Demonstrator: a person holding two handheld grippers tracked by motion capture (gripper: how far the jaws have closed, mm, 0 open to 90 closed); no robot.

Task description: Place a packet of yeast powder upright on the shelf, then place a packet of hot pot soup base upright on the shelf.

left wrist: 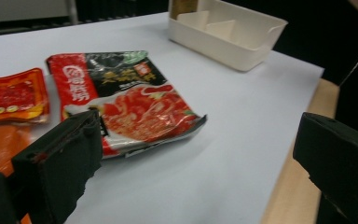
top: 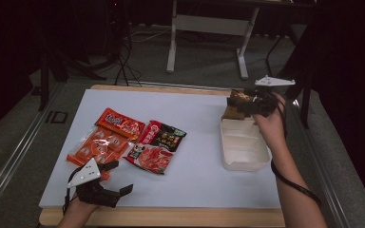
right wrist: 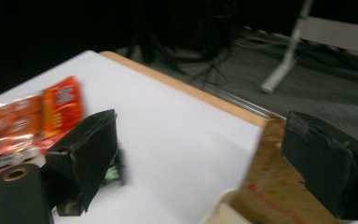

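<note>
High view: left gripper (top: 116,187) low at near table (top: 204,180) edge, jaws apart, empty; red-black packet (top: 156,146) just ahead of it, orange packet (top: 105,137) ahead-left. Right gripper (top: 247,103) over far end of tray (top: 244,147), forearm stretched forward; brown packet (top: 235,105) at its tips.

Left gripper view: jaws wide, red-black packet (left wrist: 126,100) between and beyond; tray (left wrist: 228,32) far ahead.

Right gripper view: jaws apart, brown packet (right wrist: 270,196) beside right jaw, grip unclear. Risk: packet drops outside tray if released off-centre.

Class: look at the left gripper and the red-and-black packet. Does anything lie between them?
Nothing visible does. The left gripper, jaws open, faces the red-and-black packet across bare white table; the orange packet lies to one side.
</note>
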